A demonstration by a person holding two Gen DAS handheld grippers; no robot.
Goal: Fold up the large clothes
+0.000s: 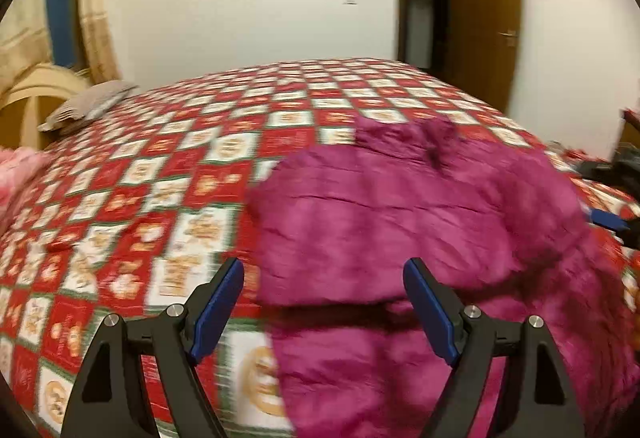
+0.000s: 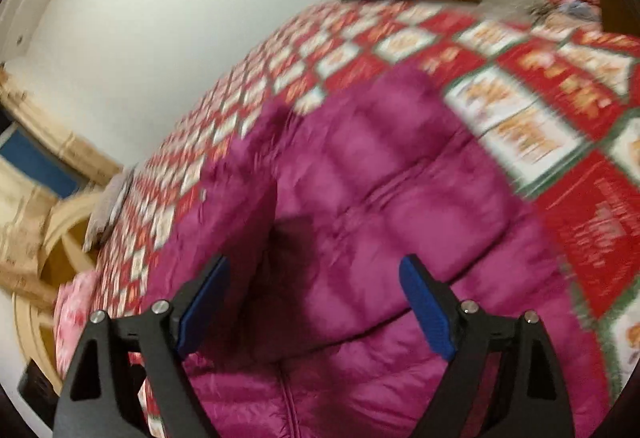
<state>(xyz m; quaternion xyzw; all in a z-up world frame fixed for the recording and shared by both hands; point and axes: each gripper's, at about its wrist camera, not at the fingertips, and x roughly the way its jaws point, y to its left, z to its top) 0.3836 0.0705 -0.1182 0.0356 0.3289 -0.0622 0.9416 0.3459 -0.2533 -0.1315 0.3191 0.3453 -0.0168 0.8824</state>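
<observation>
The left gripper (image 1: 323,270) hangs over the bed with its jaws spread wide and nothing between the blue pads (image 1: 218,312); it has let go, and the padding below is not pinched. Its frame is cut off by the bottom edge of the left wrist view. Under and ahead of it lies the jacket (image 1: 420,222), a magenta quilted one, spread on the bedspread (image 1: 160,174) with one layer folded over another near the tips. The whole view is smeared by motion, so seams and edges are soft, and a dark patch near the jacket's far end cannot be made out.

The right gripper (image 2: 314,266) is likewise released, jaws wide apart above the jacket (image 2: 400,178), holding nothing. A shadowed fold runs between its fingers (image 2: 430,312), and a zip line shows at the bottom before the picture ends. This view is tilted and blurred too.

The jacket sits on the near part of the bed, on the red, white and green checked bedspread (image 2: 520,98). At the right edge of the left wrist view, a blue and black shape (image 1: 610,220) shows, too cut off to identify. A grey pillow (image 1: 86,108) lies at the far left corner, something pink (image 1: 20,170) is cropped at the left edge, and a brown door (image 1: 486,14) stands open beyond.
</observation>
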